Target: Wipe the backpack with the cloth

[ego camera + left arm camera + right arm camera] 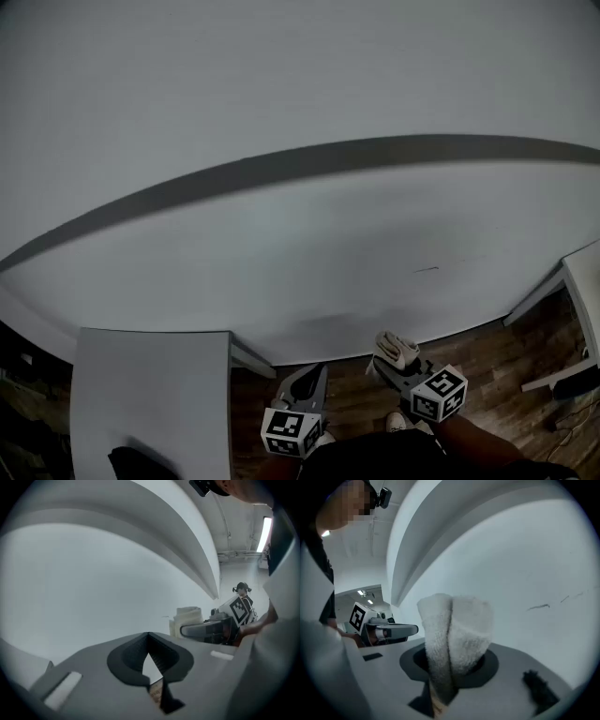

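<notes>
No backpack shows in any view. A folded white terry cloth [457,634] stands up between the jaws of my right gripper [449,674], which is shut on it. The head view has the cloth [396,349] at the bottom, at the tip of the right gripper [382,364], low above the floor. My left gripper [313,373] hangs just left of it, jaws together with nothing between them [149,641]. From the left gripper view the cloth [187,619] and the right gripper [204,630] lie to the right.
A plain white wall [300,234] with a small dark scratch [427,270] fills the views ahead. A white table [150,394] stands at lower left with a dark object [141,464] at its near edge. White furniture [586,281] stands right, over wooden floor [487,366].
</notes>
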### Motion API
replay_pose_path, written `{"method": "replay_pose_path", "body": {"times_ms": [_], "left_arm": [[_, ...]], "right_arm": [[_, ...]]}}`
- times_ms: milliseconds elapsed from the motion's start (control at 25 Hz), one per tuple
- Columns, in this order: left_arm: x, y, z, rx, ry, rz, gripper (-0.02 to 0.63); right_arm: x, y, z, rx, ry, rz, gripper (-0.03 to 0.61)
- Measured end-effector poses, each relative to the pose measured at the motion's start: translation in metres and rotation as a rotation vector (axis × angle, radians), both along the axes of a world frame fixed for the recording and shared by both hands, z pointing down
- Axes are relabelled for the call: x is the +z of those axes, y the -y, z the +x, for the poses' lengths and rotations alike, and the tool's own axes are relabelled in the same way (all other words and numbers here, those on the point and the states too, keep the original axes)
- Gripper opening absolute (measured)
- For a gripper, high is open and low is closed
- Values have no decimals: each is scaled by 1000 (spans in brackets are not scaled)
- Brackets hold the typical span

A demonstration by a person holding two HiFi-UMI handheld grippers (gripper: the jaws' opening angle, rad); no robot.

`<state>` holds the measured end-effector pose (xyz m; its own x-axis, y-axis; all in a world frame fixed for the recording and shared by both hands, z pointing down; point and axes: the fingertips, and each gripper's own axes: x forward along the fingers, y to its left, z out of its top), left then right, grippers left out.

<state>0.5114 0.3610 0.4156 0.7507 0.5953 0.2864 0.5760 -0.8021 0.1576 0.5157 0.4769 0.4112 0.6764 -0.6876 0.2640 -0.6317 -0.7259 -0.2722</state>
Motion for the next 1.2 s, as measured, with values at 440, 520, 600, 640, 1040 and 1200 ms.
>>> {"method": "replay_pose_path", "body": {"times_ms": [440,520,600,640,1040,1200], "left_arm": [[1,-3,-4,16,4,5,6],[1,-2,-4,14,15,1,6],[-2,-1,-2,8,8,-3,6],[-3,0,-1,7,2,-4,6],[0,7,-7,8,8,-2,6],[-2,21,-9,-15,-2,-7,6]], "right_arm": [[-1,-2,-5,12,-14,0,101],[0,-3,-5,16,-12,1,101],[1,-3,-5,17,-10,-1,100],[1,-2,-5,18,-10,-2,101],[0,9,-6,6,-16,-4,101],[1,22,-8,-7,-15,0,100]]}}
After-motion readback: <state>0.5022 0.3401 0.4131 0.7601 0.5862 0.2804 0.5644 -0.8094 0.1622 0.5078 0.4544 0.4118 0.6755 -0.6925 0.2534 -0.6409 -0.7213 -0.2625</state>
